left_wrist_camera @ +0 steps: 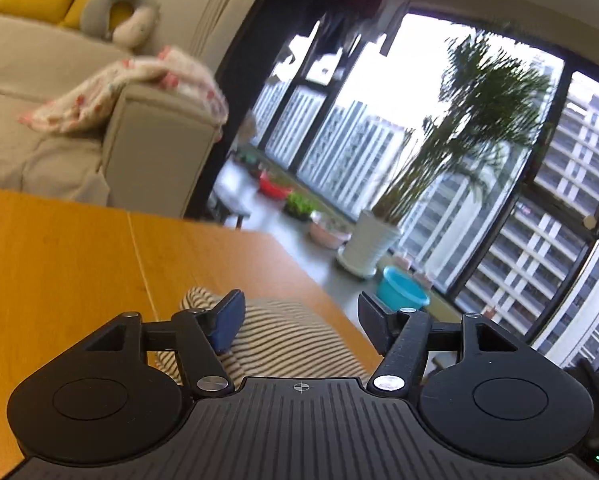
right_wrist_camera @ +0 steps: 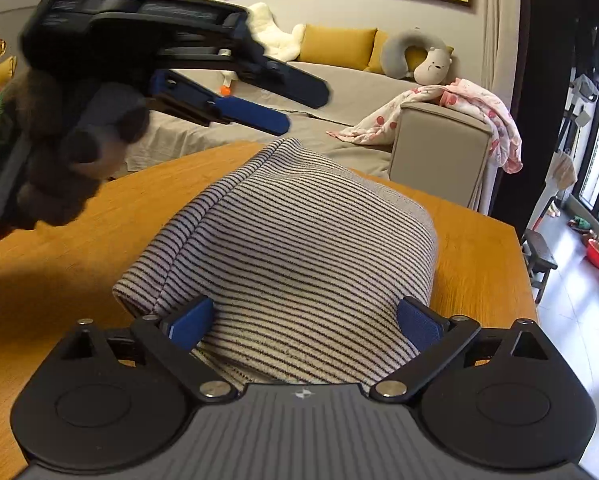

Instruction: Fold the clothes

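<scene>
A folded garment [right_wrist_camera: 299,232] with thin dark and pale stripes lies in a thick bundle on the wooden table [right_wrist_camera: 479,248]. My right gripper [right_wrist_camera: 305,324] stands open at its near edge, one blue finger on each side of the cloth. In the right wrist view my left gripper [right_wrist_camera: 303,108] hovers open above the garment's far left end, held by a gloved hand [right_wrist_camera: 59,168]. Seen from the left wrist, the left gripper [left_wrist_camera: 301,324] is open and tilted up, with the striped garment [left_wrist_camera: 283,340] below its fingers and nothing between them.
A beige sofa [right_wrist_camera: 439,148] with a pink flowered blanket [right_wrist_camera: 471,104] stands behind the table. The table's right edge [left_wrist_camera: 319,280] drops to a balcony floor with a potted palm [left_wrist_camera: 371,240], a blue basin [left_wrist_camera: 403,290] and a small stool [right_wrist_camera: 539,256].
</scene>
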`<control>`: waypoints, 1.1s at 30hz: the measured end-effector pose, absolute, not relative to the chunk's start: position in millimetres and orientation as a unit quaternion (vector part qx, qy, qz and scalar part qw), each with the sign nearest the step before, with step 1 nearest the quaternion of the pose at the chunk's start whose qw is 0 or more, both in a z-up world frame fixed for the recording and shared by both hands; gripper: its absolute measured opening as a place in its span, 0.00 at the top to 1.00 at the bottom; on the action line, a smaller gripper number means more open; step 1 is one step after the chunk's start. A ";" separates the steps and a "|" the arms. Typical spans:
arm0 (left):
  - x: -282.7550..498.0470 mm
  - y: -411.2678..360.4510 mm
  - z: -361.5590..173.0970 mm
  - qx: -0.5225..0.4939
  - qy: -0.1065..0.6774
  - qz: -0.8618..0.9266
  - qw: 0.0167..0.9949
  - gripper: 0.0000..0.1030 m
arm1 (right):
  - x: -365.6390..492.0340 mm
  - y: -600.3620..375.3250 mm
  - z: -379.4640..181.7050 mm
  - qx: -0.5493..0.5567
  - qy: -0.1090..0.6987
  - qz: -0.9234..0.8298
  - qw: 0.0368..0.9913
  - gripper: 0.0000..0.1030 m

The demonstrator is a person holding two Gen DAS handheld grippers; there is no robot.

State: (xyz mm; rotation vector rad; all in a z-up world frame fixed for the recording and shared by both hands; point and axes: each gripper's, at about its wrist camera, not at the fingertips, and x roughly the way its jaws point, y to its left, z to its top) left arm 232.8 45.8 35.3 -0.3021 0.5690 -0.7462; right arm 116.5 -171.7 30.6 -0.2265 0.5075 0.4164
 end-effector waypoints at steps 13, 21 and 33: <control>254.4 35.8 2.3 -0.122 0.322 -0.332 0.878 0.41 | 133.5 -183.3 49.0 -0.027 0.277 0.206 0.938 0.00; 251.5 40.0 2.3 -0.130 0.319 -0.333 0.878 0.39 | 137.3 -144.8 38.9 -0.122 0.288 0.180 0.933 0.00; 189.3 51.4 9.1 -0.141 0.333 -0.321 0.875 0.22 | 131.2 -158.9 37.5 -0.096 0.271 0.204 0.936 0.00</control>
